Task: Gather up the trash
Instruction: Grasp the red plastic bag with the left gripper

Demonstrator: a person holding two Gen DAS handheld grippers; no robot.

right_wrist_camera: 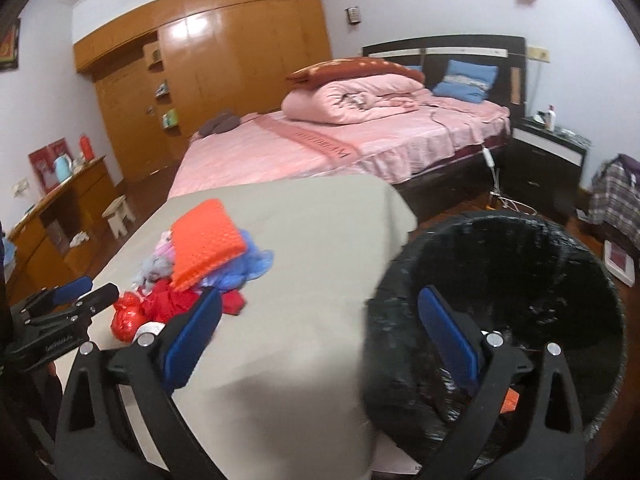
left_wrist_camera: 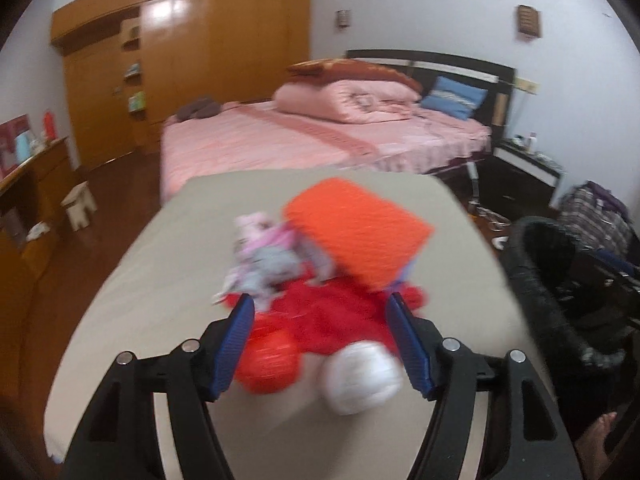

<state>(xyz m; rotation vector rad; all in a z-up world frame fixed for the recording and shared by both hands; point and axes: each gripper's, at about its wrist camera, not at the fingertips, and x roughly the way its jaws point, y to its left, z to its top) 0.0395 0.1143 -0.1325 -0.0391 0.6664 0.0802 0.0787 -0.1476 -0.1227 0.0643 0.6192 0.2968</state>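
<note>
A trash pile lies on a beige-covered table (left_wrist_camera: 160,280): an orange textured box (left_wrist_camera: 356,232), pink and grey wrappers (left_wrist_camera: 264,256), red plastic bags (left_wrist_camera: 316,320) and a white crumpled wad (left_wrist_camera: 362,376). My left gripper (left_wrist_camera: 320,320) is open, its blue pads either side of the red bags. The pile also shows in the right wrist view, with the orange box (right_wrist_camera: 204,244), a blue bag (right_wrist_camera: 256,264) and the left gripper (right_wrist_camera: 76,300) beside it. My right gripper (right_wrist_camera: 320,328) is open and empty over the table edge and the black-lined trash bin (right_wrist_camera: 520,280).
The bin (left_wrist_camera: 560,280) stands right of the table. Behind are a pink bed (left_wrist_camera: 300,136), a wooden wardrobe (left_wrist_camera: 200,60), a dark nightstand (right_wrist_camera: 548,160), a small stool (right_wrist_camera: 118,212) and a wooden desk (right_wrist_camera: 60,208) at left.
</note>
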